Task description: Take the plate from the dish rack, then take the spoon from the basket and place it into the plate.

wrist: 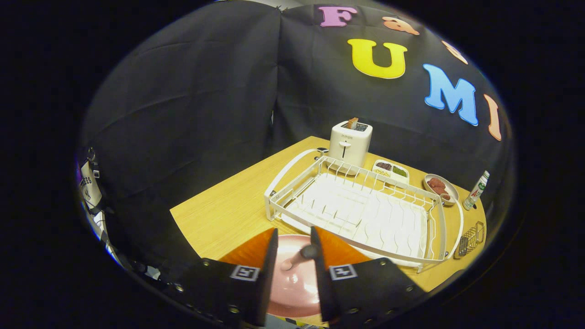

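Right now I see my gripper [292, 242] hanging over the near edge of the wooden worktop [219, 214], its two black fingers [269, 256] standing a little apart with the pink plate [295, 288] lying flat directly beneath and between them. A pink spoon [297, 258] sits in the gap: its dark end touches the inner face of the right finger, and its handle slants down toward the plate's middle, but I cannot tell whether both fingers press on it or whether it already rests on the plate. An orange mat [338, 251] shows under the plate on either side of the fingers. Just beyond the fingertips stands the white dish rack [361, 205], with no dishes in its slots, running along the worktop toward the far corner. Behind it at the far edge stands a white toaster [351, 142] with a slice of toast poking up. Near the right edge I see a divided tray of food [390, 170], a small bowl of reddish pieces [440, 187], a bottle [475, 191], and a small wire basket [470, 240] by the rack's end.
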A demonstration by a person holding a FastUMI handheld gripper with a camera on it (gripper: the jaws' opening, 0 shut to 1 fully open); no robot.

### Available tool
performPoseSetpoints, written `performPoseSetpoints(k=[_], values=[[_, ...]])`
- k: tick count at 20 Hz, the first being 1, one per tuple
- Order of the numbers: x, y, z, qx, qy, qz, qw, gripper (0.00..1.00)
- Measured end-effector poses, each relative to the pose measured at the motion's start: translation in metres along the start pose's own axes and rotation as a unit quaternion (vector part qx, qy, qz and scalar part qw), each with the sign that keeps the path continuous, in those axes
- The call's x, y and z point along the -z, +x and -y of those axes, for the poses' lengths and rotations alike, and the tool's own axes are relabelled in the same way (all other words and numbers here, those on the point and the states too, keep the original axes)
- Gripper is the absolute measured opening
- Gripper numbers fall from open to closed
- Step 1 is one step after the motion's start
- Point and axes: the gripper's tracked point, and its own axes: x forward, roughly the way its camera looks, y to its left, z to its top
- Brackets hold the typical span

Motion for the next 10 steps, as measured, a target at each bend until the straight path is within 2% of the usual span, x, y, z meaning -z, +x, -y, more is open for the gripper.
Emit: performPoseSetpoints(k=[1, 4, 10], values=[[-0.002, -0.005, 0.007, 0.013, 0.0, 0.003, 1.0, 0.56], [-0.006, -0.01, 0.014, 0.021, 0.019, 0.011, 1.0, 0.71], [-0.026, -0.027, 0.035, 0.042, 0.027, 0.033, 0.998, 0.71]])
